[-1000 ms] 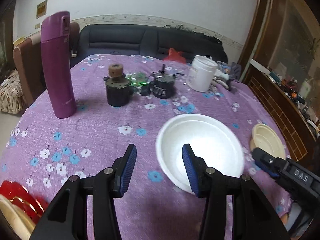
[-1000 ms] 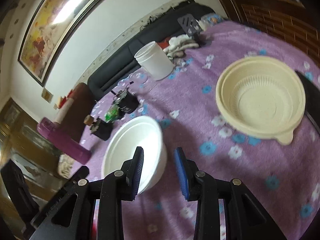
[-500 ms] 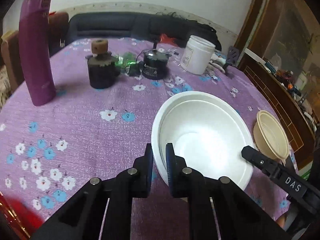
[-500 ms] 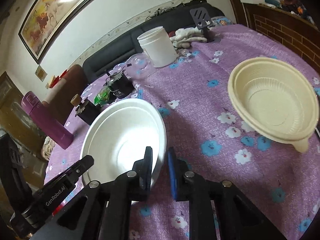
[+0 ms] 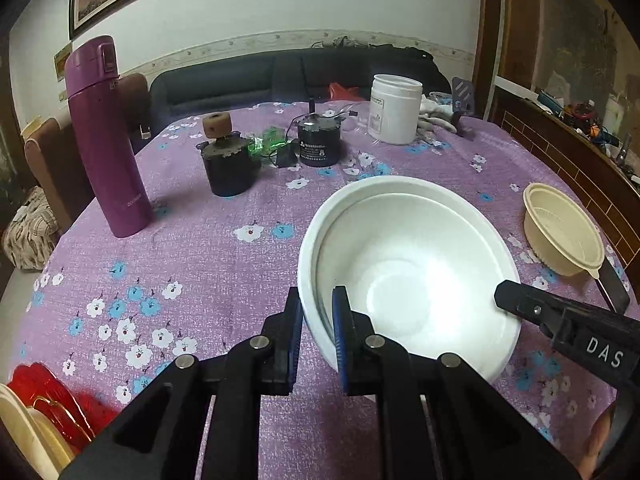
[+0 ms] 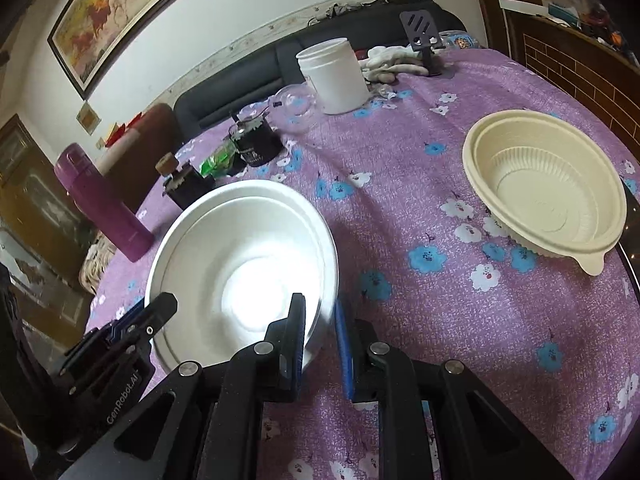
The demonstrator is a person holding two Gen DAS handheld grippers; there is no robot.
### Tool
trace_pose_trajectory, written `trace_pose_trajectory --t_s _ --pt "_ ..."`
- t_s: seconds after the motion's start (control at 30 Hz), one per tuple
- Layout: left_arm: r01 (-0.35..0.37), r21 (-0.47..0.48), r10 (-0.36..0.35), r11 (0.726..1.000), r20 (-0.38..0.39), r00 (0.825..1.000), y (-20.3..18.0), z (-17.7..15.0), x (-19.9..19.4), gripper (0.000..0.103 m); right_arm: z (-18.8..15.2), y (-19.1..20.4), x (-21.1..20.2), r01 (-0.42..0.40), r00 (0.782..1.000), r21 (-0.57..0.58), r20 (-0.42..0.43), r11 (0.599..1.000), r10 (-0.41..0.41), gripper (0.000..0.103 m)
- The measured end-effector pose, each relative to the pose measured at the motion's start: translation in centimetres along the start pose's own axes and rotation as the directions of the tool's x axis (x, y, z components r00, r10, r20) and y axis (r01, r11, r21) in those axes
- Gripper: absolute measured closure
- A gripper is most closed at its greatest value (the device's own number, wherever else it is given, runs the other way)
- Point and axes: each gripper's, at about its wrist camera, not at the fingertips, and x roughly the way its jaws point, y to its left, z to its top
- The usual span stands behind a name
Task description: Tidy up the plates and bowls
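White bowl (image 5: 408, 272): on the table (image 5: 208, 248), rim pinched by my left gripper (image 5: 317, 320) and right gripper (image 6: 320, 332). Cream bowl (image 6: 548, 196): apart, unstacked. Judged progress: early, stacking remains.

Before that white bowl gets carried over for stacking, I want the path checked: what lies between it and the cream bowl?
Only bare flowered tablecloth lies between the white bowl and the cream bowl, shown best in the right wrist view.
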Motion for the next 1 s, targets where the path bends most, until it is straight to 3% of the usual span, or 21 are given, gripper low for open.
trace_pose_trajectory --t_s 0.3,1.0 --pt "-0.058 0.038 0.055 0.998 0.063 0.996 -0.5 0.0 -0.2 0.090 -0.1 1.0 0.0 0.044 0.999 -0.067 0.010 0.997 -0.044 0.085" --pt "-0.087 0.066 0.081 0.994 0.078 0.994 -1.1 0.0 0.0 0.090 -0.1 0.8 0.4 0.047 0.999 -0.047 0.005 0.998 -0.047 0.085"
